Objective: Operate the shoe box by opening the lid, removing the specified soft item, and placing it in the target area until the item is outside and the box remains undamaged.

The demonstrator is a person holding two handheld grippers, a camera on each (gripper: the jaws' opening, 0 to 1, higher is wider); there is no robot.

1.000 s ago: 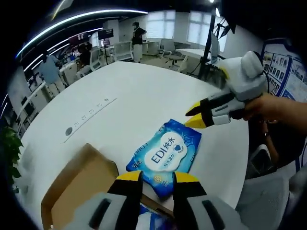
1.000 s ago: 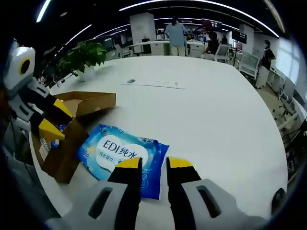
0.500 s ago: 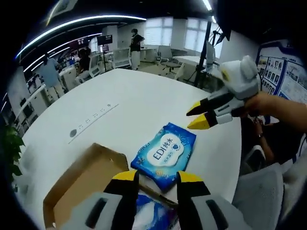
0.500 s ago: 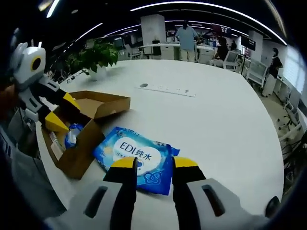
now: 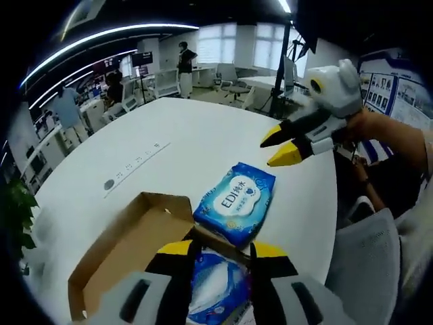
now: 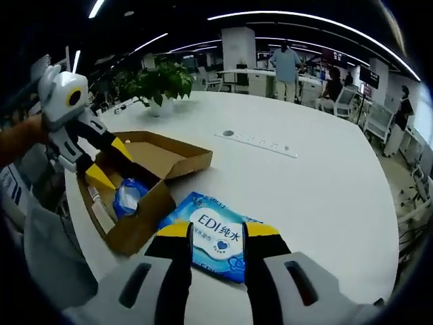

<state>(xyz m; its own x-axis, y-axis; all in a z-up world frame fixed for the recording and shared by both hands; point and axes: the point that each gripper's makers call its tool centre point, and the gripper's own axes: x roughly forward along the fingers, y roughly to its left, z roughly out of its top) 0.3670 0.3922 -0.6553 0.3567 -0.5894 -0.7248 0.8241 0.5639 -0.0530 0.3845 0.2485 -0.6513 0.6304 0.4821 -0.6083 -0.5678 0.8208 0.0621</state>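
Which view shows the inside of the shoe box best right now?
The right gripper view: the open shoe box shows its flap, walls and a blue-and-white packet inside. In the left gripper view the box sits partly behind the left tool, with that packet between its jaws.

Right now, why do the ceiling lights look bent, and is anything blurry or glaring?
Left gripper view: fisheye lens bows the ceiling light strips into arcs; the blue plastic wipes pack reads sharp. Right gripper view: the same curving of the strips; the white round table is evenly lit, without harsh glare; the open brown cardboard box is crisp.
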